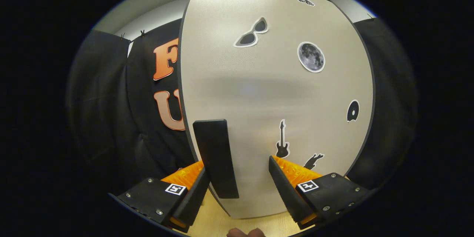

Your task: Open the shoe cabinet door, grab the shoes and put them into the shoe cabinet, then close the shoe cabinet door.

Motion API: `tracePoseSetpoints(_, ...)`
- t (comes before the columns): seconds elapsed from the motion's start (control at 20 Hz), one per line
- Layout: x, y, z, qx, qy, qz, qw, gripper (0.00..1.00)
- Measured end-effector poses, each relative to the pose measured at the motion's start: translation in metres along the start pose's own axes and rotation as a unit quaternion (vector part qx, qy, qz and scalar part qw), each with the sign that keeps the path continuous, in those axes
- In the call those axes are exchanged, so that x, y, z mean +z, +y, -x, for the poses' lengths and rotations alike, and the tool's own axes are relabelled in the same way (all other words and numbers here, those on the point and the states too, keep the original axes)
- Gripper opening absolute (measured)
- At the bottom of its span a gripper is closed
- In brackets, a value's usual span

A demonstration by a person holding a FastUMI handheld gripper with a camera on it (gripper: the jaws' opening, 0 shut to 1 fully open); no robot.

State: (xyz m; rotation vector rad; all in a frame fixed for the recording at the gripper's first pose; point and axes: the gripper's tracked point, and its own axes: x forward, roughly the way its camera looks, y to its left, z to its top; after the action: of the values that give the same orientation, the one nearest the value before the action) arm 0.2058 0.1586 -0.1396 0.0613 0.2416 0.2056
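Straight ahead of the gripper, the pale shoe cabinet door stands closed, dotted with stickers: sunglasses, a moon, a guitar. Near its left edge runs a dark upright handle, between the fingers and touching the left one. The fingers stand wide apart, gripping nothing. Below lies a wooden floor.

Gripper-mounted fisheye, close up, facing the cabinet door (past its fingers).
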Motion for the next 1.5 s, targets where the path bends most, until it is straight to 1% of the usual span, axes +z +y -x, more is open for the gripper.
tracePoseSetpoints(0.25,-0.001,-0.001,-0.006,-0.016,0.004,-0.001,1.0,0.94)
tracePoseSetpoints(0.4,0.002,-0.002,-0.008,-0.023,-0.007,0.015,1.0,0.94)
tracePoseSetpoints(0.5,0.0,-0.003,-0.006,-0.026,-0.001,0.017,1.0,0.94)
tracePoseSetpoints(0.7,0.006,0.0,0.006,-0.016,-0.002,0.004,1.0,0.94)
tracePoseSetpoints(0.9,0.012,-0.008,0.048,-0.016,-0.01,0.012,1.0,0.94)
tracePoseSetpoints(1.2,0.016,-0.032,0.131,-0.025,-0.017,0.038,0.999,0.94)
tracePoseSetpoints(1.35,0.025,-0.045,0.173,-0.023,-0.028,0.029,0.999,0.94)
tracePoseSetpoints(1.5,0.033,-0.053,0.213,-0.008,-0.035,0.009,0.999,0.94)
